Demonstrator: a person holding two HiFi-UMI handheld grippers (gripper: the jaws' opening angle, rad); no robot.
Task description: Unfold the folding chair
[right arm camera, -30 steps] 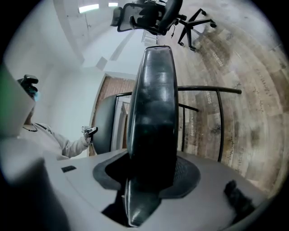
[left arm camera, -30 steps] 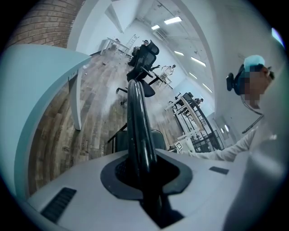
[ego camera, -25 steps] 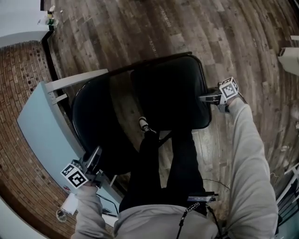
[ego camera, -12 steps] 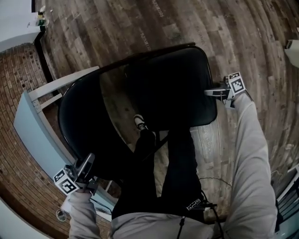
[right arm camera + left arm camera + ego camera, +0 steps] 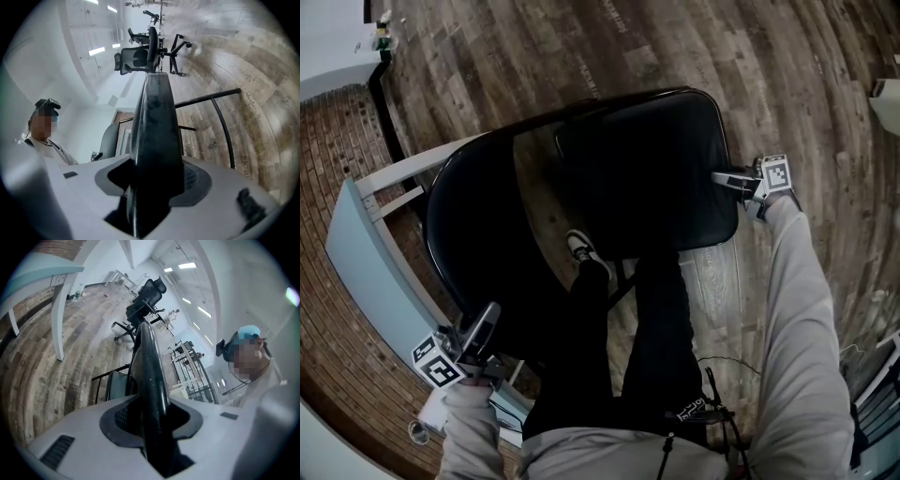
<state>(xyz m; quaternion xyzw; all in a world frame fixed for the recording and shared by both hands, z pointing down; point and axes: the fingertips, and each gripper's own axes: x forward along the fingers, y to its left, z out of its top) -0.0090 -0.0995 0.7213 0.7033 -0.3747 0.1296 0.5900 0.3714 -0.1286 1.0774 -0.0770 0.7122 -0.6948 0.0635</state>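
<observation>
The black folding chair stands below me in the head view, seat to the right and backrest to the left. My left gripper is at the backrest's near rim. In the left gripper view that thin black rim runs between the jaws, which are opening, with dark gaps on both sides. My right gripper is at the seat's right edge. That thick seat edge sits between its opening jaws, one pad close against it and a gap on the other side.
A light blue tabletop with white legs stands right behind the backrest, over a brick-patterned surface. My dark-trousered legs and shoe are under the chair. Office chairs stand farther off on the wood floor.
The chair has shifted and its backrest and seat look spread wider. The left gripper moved left and down along the backrest rim; the right gripper moved slightly right with the seat edge.
</observation>
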